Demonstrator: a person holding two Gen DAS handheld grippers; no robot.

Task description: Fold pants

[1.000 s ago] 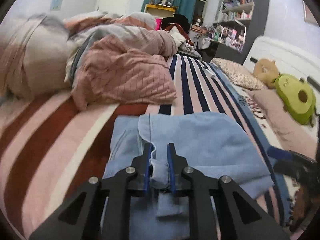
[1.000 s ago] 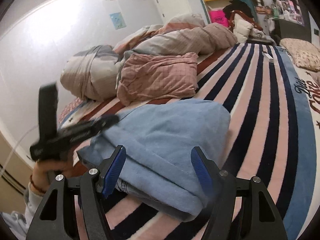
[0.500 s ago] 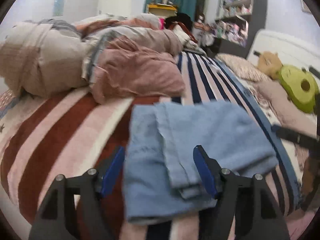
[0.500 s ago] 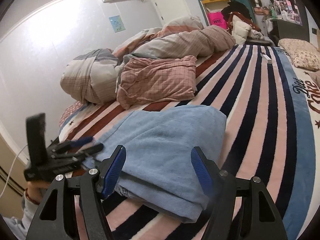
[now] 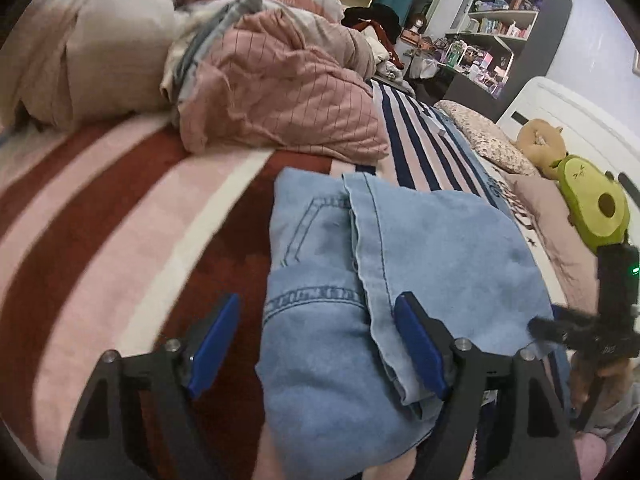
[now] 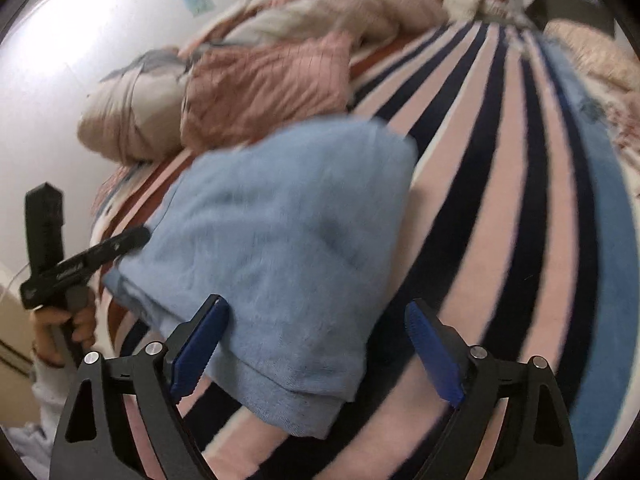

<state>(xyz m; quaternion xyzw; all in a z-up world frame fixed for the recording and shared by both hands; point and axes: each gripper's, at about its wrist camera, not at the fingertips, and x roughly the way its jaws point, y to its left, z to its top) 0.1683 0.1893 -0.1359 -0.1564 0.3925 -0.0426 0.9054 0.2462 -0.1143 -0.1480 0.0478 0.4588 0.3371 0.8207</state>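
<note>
Light blue denim pants (image 5: 360, 280) lie folded in a thick stack on the striped bed cover (image 5: 120, 240). My left gripper (image 5: 320, 344) is open, its blue pads either side of the stack's near left corner, holding nothing. In the right wrist view the folded pants (image 6: 288, 240) lie just ahead. My right gripper (image 6: 316, 352) is open over the stack's near edge, empty. The left gripper also shows in the right wrist view (image 6: 128, 240) at the stack's left side. The right gripper shows in the left wrist view (image 5: 548, 324) at the stack's right edge.
A pink quilted blanket (image 5: 280, 100) and a heap of bedding (image 5: 80, 48) lie beyond the pants. An avocado plush (image 5: 592, 208) and pillows sit by the headboard at right. Shelves (image 5: 504, 32) stand against the far wall.
My left gripper let go of the pants' edge, opened wide and drew back. Both grippers then came in close to the folded stack. The right gripper stayed open.
</note>
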